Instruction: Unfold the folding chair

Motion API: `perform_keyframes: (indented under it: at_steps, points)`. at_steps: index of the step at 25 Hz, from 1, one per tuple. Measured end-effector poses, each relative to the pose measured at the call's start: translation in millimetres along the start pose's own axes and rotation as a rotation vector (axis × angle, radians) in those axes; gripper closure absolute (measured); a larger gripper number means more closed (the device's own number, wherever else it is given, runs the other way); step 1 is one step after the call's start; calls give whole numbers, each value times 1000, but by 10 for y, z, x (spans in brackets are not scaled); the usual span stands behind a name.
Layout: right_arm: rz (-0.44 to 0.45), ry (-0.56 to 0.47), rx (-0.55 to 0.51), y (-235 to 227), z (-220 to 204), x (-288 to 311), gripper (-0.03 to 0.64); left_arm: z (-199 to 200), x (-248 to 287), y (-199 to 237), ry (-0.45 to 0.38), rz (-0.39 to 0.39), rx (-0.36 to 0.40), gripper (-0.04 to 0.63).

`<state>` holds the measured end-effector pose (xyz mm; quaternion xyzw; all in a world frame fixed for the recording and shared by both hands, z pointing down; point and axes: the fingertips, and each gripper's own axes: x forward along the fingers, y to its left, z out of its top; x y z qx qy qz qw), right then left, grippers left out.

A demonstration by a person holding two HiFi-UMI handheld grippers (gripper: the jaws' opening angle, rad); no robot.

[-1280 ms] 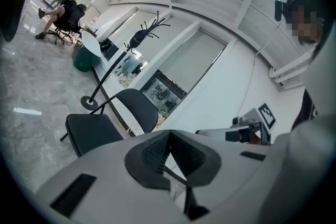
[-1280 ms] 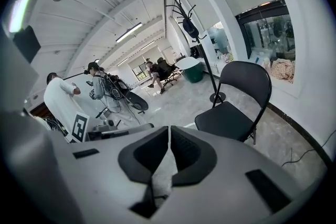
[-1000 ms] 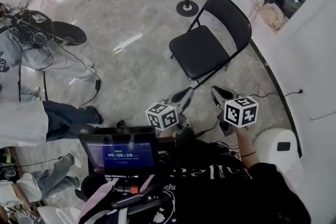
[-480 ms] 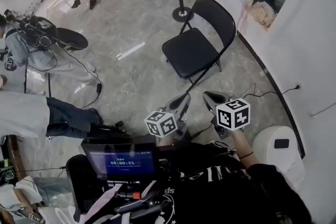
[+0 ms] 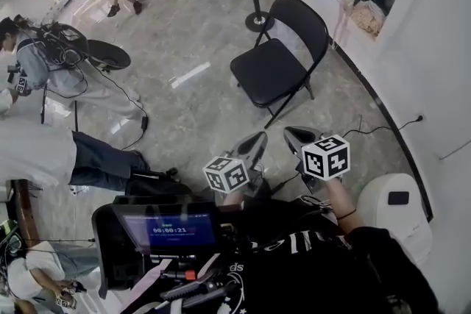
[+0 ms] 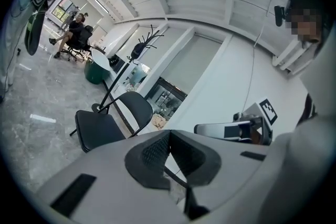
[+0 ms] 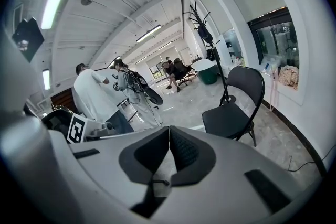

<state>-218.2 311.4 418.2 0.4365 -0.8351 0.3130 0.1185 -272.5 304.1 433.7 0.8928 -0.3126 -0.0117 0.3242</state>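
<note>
The folding chair (image 5: 278, 62) has a black padded seat and back with a soft sheen, vinyl by the look, on thin black-painted metal tubing. The floor (image 5: 199, 26) beneath is grey marbled stone or tile, polished and showing pale glare. The left gripper (image 6: 169, 134) and right gripper (image 7: 169, 129) have smooth, matt grey plastic shells; their pads (image 6: 156, 149) are black and finely knurled, seemingly rubber. The marker cube (image 5: 227, 174) on each is matt white with black print.

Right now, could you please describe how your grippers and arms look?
Both the left gripper and the right gripper have pale grey shells tapering to dark, dimpled pads. Each carries a white cube with black square markers. The person wears a black top with white lettering and a dark band on the right wrist.
</note>
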Motion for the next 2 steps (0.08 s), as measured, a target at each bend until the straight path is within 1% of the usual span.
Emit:
perform_keyframes:
  at_steps: [2]
  points:
    - [0,-3,-1,22,-23,-20,598,-16,-37,-22,-2,1,2,592]
